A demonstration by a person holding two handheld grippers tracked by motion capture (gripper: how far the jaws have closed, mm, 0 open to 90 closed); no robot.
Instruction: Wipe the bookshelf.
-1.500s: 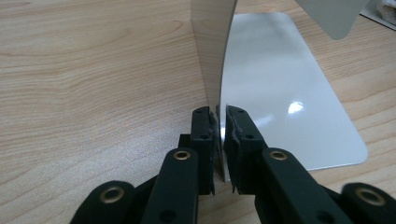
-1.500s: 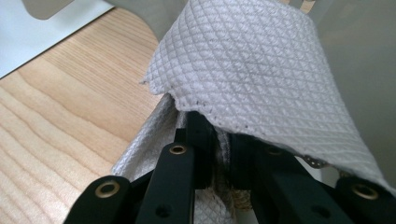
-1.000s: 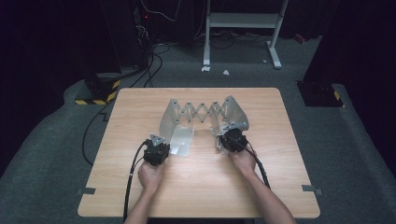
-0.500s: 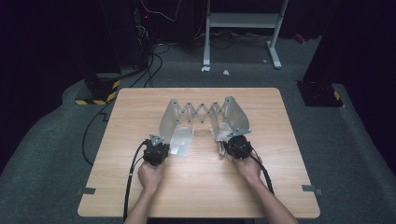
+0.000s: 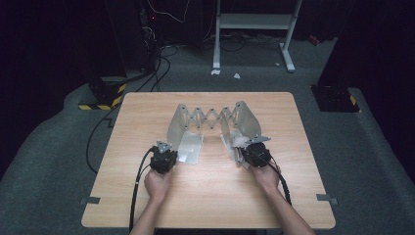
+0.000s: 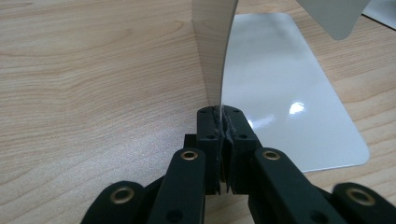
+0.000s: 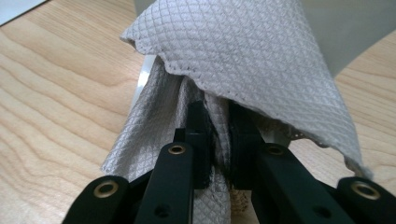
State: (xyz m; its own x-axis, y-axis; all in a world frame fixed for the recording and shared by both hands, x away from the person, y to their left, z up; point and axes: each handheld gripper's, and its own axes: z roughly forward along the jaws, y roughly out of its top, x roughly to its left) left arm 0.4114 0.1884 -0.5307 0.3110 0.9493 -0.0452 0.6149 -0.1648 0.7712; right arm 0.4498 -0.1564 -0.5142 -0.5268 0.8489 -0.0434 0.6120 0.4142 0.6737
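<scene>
wiping looks to be the work in hand: a grey folding frame (image 5: 214, 122), two curved panels joined by a scissor lattice, stands in the middle of the worktop (image 5: 147, 205), with flat glossy flaps laid out towards the person. the frame is seen spread open and upright, and a quilted grey cloth (image 7: 243, 60) is already brought to its right-hand side, so the setting-up is judged done. how much of the surface has been cleaned cannot be told, since no marks or streaks are visible; most of the wiping is judged to be left.

the left tongs (image 6: 219, 122) are closed tight on the thin lower edge of the left panel (image 6: 212, 51), the pads pressed flat against either face of it with no gap to be seen. the panel is thus steadied just beside the glossy flap (image 6: 289, 93) that lies flat on the wood. in the high view the left tongs (image 5: 165, 155) are seen at the near corner of that panel, the hand resting low behind them.

the right tongs (image 7: 217, 135) are nearly shut on a bunched fold of the cloth, which is draped over and around the jaws and hides their tips. in the high view the right tongs (image 5: 252, 149) are placed against the foot of the right panel (image 5: 247, 120), with the cloth touching it there.
</scene>
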